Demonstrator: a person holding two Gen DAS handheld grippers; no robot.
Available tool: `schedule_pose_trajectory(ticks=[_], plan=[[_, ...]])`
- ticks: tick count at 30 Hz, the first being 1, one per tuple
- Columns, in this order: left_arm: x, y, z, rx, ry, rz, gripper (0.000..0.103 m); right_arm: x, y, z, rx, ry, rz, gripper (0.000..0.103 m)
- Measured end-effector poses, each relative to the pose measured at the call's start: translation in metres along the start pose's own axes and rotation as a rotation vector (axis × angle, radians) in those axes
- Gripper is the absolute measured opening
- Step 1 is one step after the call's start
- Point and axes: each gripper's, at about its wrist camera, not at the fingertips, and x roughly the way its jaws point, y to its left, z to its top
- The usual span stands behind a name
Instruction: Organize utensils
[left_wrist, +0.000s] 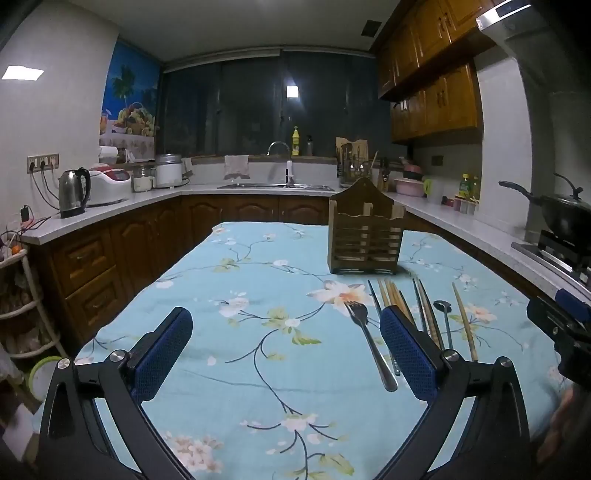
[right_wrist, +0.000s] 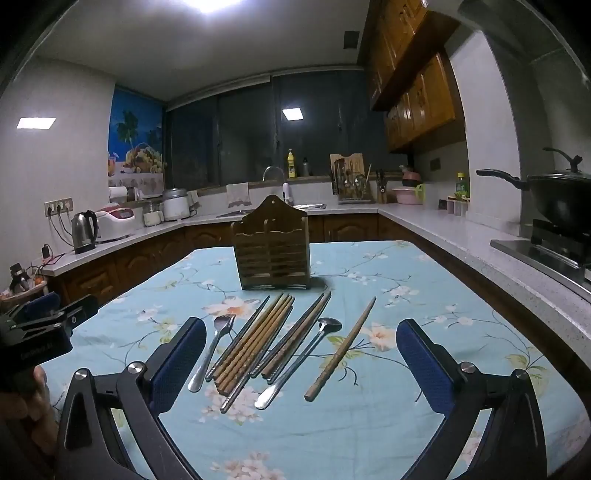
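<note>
1. The utensils lie in a row on the flowered tablecloth, directly ahead of my right gripper and between its spread fingers. From my left they run: fork, a dark metal chopstick, the bundle of bamboo chopsticks, a dark pair of chopsticks, the spoon, and the lone wooden chopstick.

2. Their long axes all run roughly away from me, handles toward me and tips fanned toward the wooden holder. The holder stands upright just beyond the tips, apart from them.

3. My right gripper is the nearer one. It hangs over the handle ends, released wide, with nothing between its pads.

4. My left gripper sits off to the left, over bare cloth. From it, the fork lies just inside my right-hand finger, and the rest of the row is partly hidden behind that finger. It too is spread wide and grasps nothing.

5. Both grippers point forward and slightly down at the table, roughly level with each other.

6. I judge nothing is sorted yet, though the holder's slots are dim and I can't be sure they are bare. The outlying wooden chopstick looks the easiest first pick.
</note>
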Motion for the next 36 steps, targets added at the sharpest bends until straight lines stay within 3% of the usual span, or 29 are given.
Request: schedule_pose_trajectory(ticks=[30, 36], plan=[[0.005, -0.011, 0.002, 0.000, 0.005, 0.001, 0.103, 0.002, 0.000, 0.001, -0.004, 0.013, -0.001, 0.103], [0.028, -0.006, -0.004, -0.029, 0.083, -0.033, 0.103, 0.007, 0.001, 0.005, 0.004, 0.047, 0.003, 0.103]])
